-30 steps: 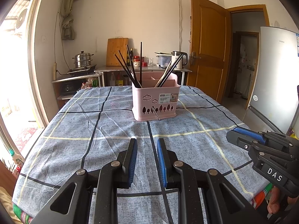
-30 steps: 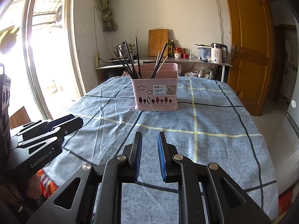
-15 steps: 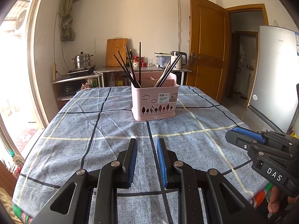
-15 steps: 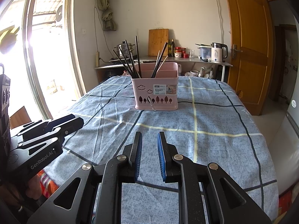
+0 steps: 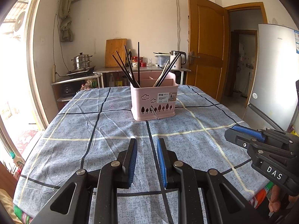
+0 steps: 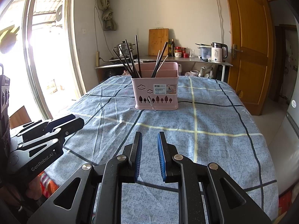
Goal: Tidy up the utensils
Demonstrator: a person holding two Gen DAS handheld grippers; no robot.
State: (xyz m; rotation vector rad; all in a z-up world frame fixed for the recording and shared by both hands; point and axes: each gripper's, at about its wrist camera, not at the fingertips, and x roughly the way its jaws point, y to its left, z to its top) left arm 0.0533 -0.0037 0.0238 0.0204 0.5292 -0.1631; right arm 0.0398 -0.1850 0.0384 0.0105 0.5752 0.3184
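A pink utensil basket (image 5: 154, 101) (image 6: 156, 95) stands upright in the middle of the table. Several dark chopsticks (image 5: 129, 67) (image 6: 129, 58) stick up from its left compartment, and a few more (image 5: 168, 70) (image 6: 160, 60) lean in its right one. A thin metal utensil (image 5: 155, 113) (image 6: 151, 103) leans against the basket's front. My left gripper (image 5: 146, 143) is open and empty near the table's front edge. My right gripper (image 6: 149, 137) is open and empty too, beside the left one, well short of the basket.
The table wears a blue checked cloth (image 5: 93, 130) (image 6: 214, 115). A counter at the back holds a steamer pot (image 5: 81, 61), a cutting board (image 6: 158, 42) and a kettle (image 6: 217, 52). A wooden door (image 5: 205, 50) and a fridge (image 5: 274, 74) stand on the right.
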